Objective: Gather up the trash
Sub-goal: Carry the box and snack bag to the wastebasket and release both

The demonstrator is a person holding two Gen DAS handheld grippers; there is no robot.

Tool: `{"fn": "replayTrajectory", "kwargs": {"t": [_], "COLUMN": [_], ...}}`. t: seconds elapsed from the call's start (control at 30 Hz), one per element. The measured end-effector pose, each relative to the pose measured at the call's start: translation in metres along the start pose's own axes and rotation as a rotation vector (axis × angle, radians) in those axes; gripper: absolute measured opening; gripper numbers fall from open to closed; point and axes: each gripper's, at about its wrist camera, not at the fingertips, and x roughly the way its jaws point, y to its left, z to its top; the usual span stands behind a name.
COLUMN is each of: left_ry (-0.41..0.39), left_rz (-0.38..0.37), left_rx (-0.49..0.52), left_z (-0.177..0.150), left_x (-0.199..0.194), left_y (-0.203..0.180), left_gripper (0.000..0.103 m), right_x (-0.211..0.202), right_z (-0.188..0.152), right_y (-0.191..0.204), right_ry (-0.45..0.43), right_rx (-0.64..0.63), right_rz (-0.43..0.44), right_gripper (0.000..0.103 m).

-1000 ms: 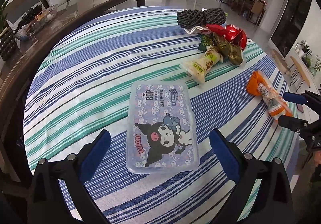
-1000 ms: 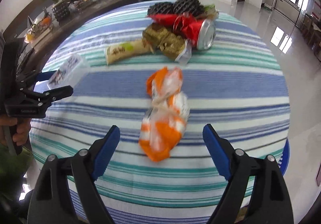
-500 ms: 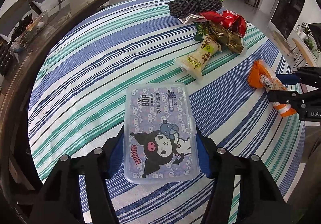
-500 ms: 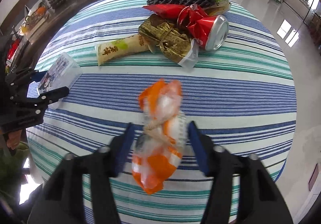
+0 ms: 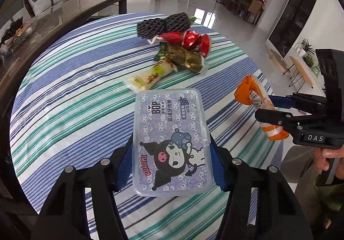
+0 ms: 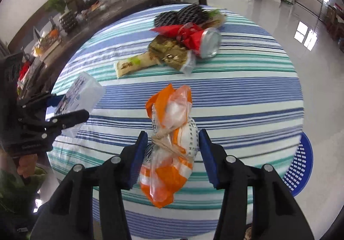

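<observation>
My left gripper [image 5: 171, 164] is shut on a clear plastic floss-pick box [image 5: 171, 143] with a cartoon label, held lifted off the striped tablecloth [image 5: 71, 93]. My right gripper [image 6: 173, 154] is shut on an orange-and-white plastic bag [image 6: 169, 147] tied with string, also raised above the cloth. In the right wrist view the left gripper [image 6: 64, 111] with the box [image 6: 86, 91] shows at the left. In the left wrist view the right gripper [image 5: 275, 108] and the bag [image 5: 253, 98] show at the right, with a hand [image 5: 324, 158] below.
Other trash lies at the table's far side: black foam netting [image 5: 163, 25], a red can [image 6: 206, 42] with red wrapper, a gold-green wrapper [image 5: 189, 59], a cream snack packet [image 5: 150, 76]. A blue basket [image 6: 298, 166] stands on the floor at the right. A dark bench [image 5: 64, 16] curves behind the table.
Both grippers closed from open, the left on the floss-pick box and the right on the orange bag. Each has since lifted its item off the cloth.
</observation>
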Motion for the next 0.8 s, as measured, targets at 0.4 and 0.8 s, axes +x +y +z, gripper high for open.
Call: {"fn": "replayTrajectory", "kwargs": {"t": [0.4,0.8], "left_ry": [0.021,0.135], "left_rz": [-0.209,-0.266], "left_rx": [0.191,0.336], "left_z": [0.056,0.101], "left_x": [0.036,0.176], "left_y": [-0.174,-0.333], "left_gripper": [0.061,0.061], "right_x": [-0.080,-0.054], "right_z": [-0.028,-0.065], "right_y": [-0.188,-0.332], "right_ry": [-0.152,-0.116], "right_rx": [0.297,0.479], "right_rz": [-0.235,-0.277], "right_gripper": [0.048,0.048]}}
